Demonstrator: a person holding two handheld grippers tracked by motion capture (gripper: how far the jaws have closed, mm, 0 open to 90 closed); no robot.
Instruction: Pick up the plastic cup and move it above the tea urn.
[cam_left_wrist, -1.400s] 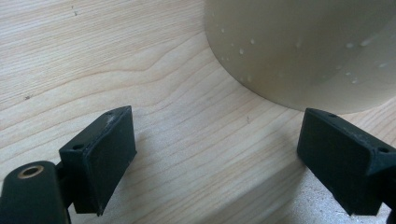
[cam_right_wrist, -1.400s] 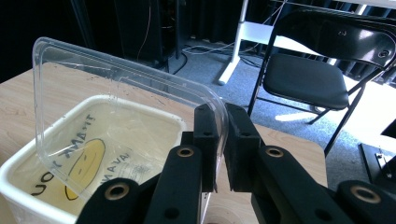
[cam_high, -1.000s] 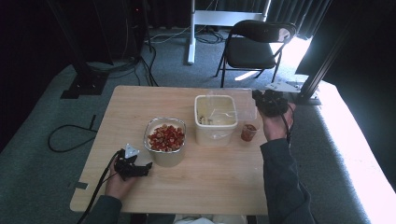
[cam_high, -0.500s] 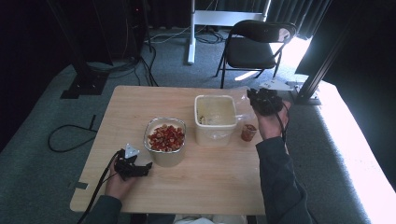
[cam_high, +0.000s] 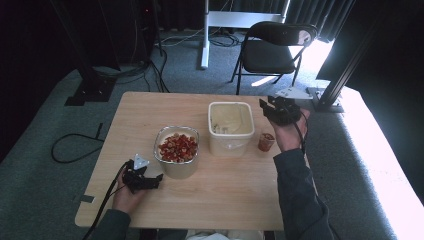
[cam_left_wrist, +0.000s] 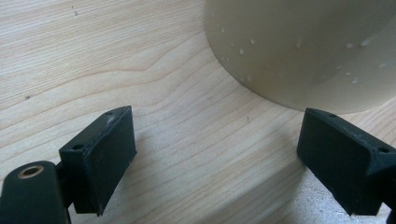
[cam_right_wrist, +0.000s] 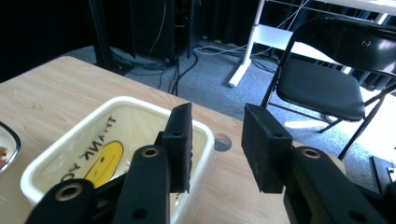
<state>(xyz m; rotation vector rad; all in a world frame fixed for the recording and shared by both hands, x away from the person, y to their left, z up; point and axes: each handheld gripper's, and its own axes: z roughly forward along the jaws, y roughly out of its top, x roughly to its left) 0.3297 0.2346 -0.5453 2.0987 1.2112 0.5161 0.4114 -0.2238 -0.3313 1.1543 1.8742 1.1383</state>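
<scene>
The right gripper (cam_high: 266, 106) has just been opening its jaws, with nothing between them, just above the cream tub's (cam_high: 230, 128) right rim. The left gripper (cam_high: 150, 180), spread and empty, lies beside the bowl (cam_high: 176, 150).

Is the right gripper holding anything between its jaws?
No, the right gripper has an empty gap between its jaws, above the cream tub.

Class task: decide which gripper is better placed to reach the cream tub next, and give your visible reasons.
Right. The right gripper hovers at the cream tub, its rim just beyond the empty, parted jaws. The left gripper rests near the table's front edge, beside the bowl of red pieces.
</scene>
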